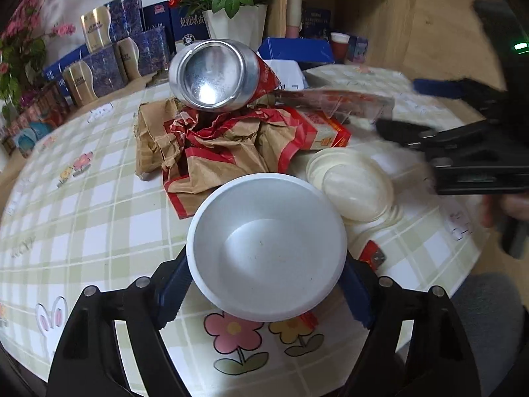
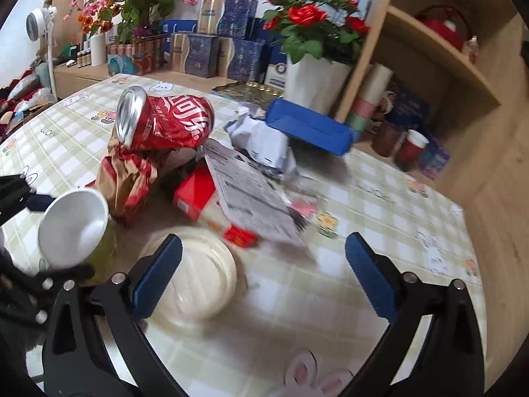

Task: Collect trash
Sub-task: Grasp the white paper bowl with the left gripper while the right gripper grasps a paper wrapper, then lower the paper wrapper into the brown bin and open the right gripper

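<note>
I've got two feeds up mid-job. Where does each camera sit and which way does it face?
Left wrist: on the left gripper, looking across the table at the trash pile; its fingers clamp a paper cup; the right gripper enters from the right.
Right wrist: on the right gripper, open above the table, facing the pile and shelf; the left gripper shows at the left edge.
Shared: cup, red can, brown bag, white lid.

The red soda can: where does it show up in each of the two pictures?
Left wrist view: the red soda can sits upper centre, silver base toward the camera, atop the crumpled brown paper bag.
Right wrist view: upper left, side-on, on the same bag.
Shared landmark: the red rose pot.
</note>
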A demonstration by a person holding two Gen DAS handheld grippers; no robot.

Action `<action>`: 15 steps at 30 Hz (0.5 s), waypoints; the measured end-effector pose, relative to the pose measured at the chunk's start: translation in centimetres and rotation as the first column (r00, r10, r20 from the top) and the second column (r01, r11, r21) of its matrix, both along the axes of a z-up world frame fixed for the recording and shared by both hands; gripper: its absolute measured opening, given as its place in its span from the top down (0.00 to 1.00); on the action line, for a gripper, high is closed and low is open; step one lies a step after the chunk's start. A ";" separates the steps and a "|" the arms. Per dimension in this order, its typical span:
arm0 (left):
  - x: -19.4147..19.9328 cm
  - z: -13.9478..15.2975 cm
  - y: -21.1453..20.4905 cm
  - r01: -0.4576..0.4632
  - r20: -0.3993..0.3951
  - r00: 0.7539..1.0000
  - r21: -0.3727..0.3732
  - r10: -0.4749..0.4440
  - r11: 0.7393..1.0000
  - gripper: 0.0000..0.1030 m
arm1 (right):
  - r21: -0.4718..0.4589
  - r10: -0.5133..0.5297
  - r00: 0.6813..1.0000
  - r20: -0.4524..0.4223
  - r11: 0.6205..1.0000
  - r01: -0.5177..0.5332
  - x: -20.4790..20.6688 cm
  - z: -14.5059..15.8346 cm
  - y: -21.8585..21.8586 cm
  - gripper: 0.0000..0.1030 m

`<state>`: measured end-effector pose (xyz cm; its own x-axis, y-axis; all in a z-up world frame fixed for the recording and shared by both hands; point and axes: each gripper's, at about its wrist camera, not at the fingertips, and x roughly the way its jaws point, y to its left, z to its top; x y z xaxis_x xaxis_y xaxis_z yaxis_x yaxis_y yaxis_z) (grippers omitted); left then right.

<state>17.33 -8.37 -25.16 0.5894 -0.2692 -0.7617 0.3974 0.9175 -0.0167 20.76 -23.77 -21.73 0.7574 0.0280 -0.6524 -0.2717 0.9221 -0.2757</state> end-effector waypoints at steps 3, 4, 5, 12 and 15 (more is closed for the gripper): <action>-0.1 0.3 1.0 -0.033 0.001 0.999 -0.034 0.033 0.999 0.26 | -0.181 0.031 0.999 0.036 0.983 -0.024 1.5 -1.1 1.5 0.08; 0.0 0.5 1.4 -0.043 -0.005 0.999 -0.061 0.043 0.997 0.26 | -0.215 0.040 0.998 0.038 0.976 -0.031 1.9 -1.3 1.7 0.10; 0.0 0.8 1.9 -0.050 -0.011 0.999 -0.089 0.049 0.995 0.26 | -0.264 0.048 0.998 0.028 0.964 -0.039 2.4 -1.7 2.0 0.16; -0.6 3.0 2.6 -0.038 0.029 0.999 -0.138 0.042 0.990 0.26 | -0.335 0.082 0.997 0.004 0.939 -0.076 4.1 -2.4 2.2 0.36; -0.8 3.6 2.5 -0.037 0.047 0.998 -0.138 0.044 0.990 0.26 | -0.338 0.098 0.995 0.004 0.937 -0.091 4.6 -2.3 2.6 0.46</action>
